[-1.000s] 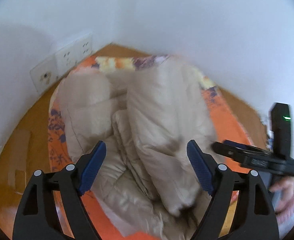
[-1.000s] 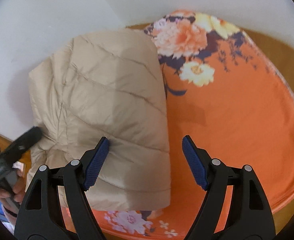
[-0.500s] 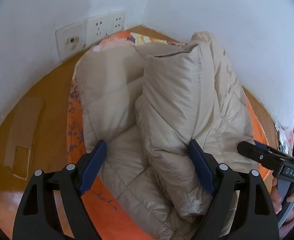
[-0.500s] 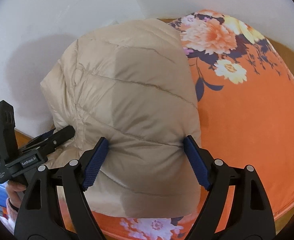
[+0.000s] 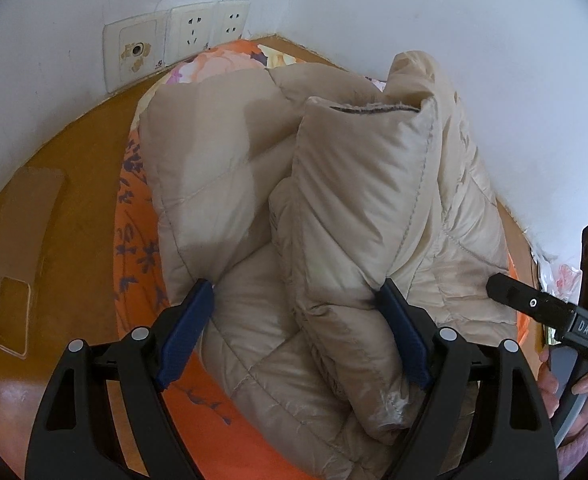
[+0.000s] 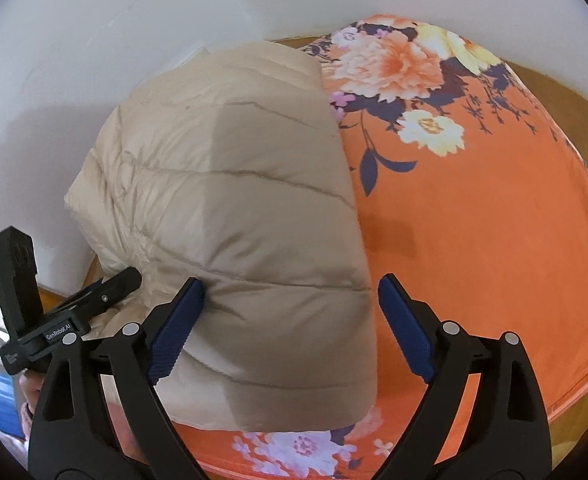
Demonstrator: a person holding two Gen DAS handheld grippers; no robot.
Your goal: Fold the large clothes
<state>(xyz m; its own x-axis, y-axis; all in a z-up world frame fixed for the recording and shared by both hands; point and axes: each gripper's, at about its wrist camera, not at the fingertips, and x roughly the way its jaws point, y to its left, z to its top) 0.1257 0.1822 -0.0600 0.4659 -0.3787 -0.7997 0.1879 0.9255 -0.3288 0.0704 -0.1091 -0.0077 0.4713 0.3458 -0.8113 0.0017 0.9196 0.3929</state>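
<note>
A beige quilted puffer jacket (image 5: 334, 208) lies folded into a thick bundle on an orange floral cloth (image 5: 141, 248). My left gripper (image 5: 296, 336) stands open low over its near end, the bundle bulging between the blue pads (image 5: 189, 332). In the right wrist view the jacket (image 6: 233, 200) shows its smooth folded back. My right gripper (image 6: 289, 324) straddles it with jaws opening: the left pad (image 6: 177, 324) still dents the fabric, the right pad stands clear of the jacket's edge over the cloth (image 6: 474, 220). Each gripper shows in the other's view, right (image 5: 534, 308) and left (image 6: 105, 292).
White walls meet in a corner right behind the jacket, with wall sockets (image 5: 197, 36) at the left. The cloth covers a wooden tabletop (image 5: 73, 160). A person's hand (image 5: 574, 380) holds the right gripper. Open cloth stretches to the right of the jacket in the right wrist view.
The left gripper came down closer over the jacket, jaws equally wide. The right gripper's jaws spread; its right pad, pressed on the jacket's edge half a second ago, now stands off it.
</note>
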